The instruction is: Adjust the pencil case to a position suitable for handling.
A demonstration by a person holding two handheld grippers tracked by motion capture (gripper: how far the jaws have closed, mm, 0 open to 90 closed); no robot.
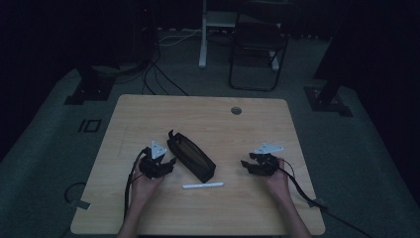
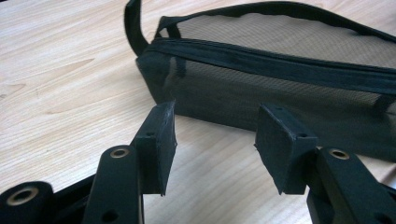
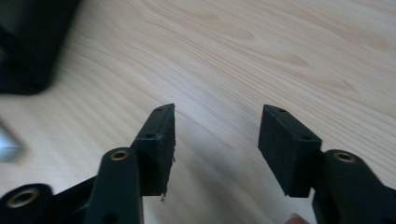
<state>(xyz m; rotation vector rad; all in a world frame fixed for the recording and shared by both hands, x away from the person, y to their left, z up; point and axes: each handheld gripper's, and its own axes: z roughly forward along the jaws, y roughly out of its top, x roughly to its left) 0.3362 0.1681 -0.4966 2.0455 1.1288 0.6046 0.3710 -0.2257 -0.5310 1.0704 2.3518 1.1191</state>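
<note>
Left gripper (image 2: 215, 140) jaws spread wide, gripping nothing — aimed at the black mesh pouch (image 2: 289, 88) with zip and strap, just beyond. Right gripper (image 3: 215, 144) equally wide, unloaded over bare woodgrain table (image 1: 148, 208). White pen (image 1: 203, 186) lies flat between both hands.

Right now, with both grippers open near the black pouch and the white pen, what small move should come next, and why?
Probably ease the left gripper forward to take the near wall of the mesh pouch. Its jaws stand open just short of it, and the right gripper faces bare table, free to fetch the white pen afterward.
</note>
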